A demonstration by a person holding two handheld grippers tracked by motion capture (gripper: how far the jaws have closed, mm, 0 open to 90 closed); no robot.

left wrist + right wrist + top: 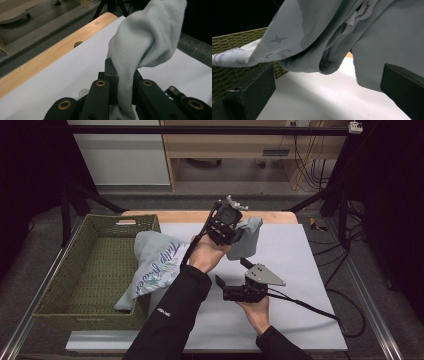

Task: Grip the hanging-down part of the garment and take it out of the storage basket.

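A pale grey-blue garment [156, 261] with printed lettering hangs from the woven basket [85, 321] across to my left gripper [239, 233]. That gripper is shut on a bunched fold of it, held above the table. In the left gripper view the cloth [147, 35] rises out from between the black jaws of the left gripper [123, 75]. My right gripper [231, 271] is lower and nearer the person, open, and points toward the hanging cloth. In the right gripper view the garment [332, 30] droops just ahead of the right gripper [329, 86], with nothing between the wide jaws.
A white mat [295, 270] covers the wooden table [190, 214]. The green basket [234, 42] stands at the mat's left edge. Cables trail from the right gripper off the right side. Dark stands and shelving lie beyond the table.
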